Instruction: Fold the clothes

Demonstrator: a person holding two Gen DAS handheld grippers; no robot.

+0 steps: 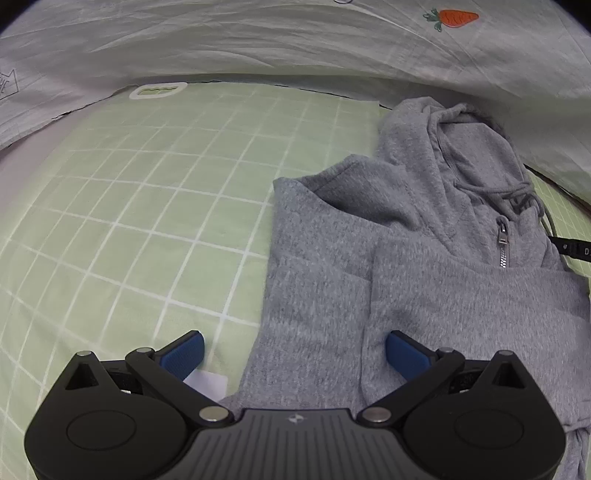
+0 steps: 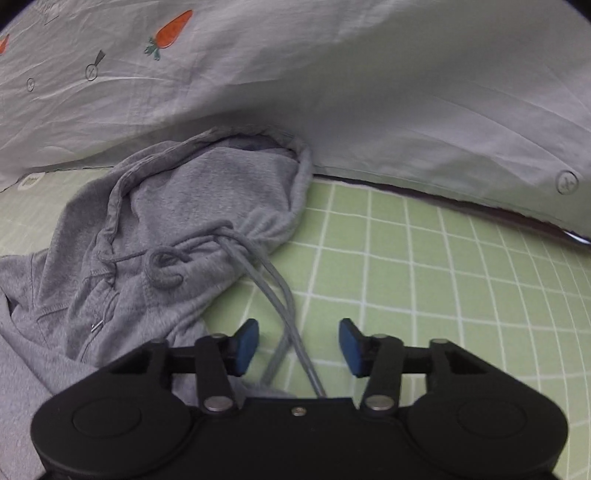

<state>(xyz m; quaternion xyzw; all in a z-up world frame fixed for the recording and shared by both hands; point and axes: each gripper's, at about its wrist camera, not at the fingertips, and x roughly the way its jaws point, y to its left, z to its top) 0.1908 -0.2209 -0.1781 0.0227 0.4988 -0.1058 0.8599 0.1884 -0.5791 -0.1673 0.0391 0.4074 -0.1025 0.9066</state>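
Mid-fold: the grey hoodie lies on the green checked sheet with sleeves tucked in, left gripper wide open over its edge, right gripper half-open around the drawstrings without pinching, so I'd guess tidying those comes next.

Green grid-checked bedsheet below; pale quilt (carrot print at 1 o'clock) at 12 o'clock.

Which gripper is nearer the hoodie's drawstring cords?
Right. The right gripper has the drawstring cords running between its open jaws, untouched. The left gripper sits over the hoodie body's lower part, far from them.
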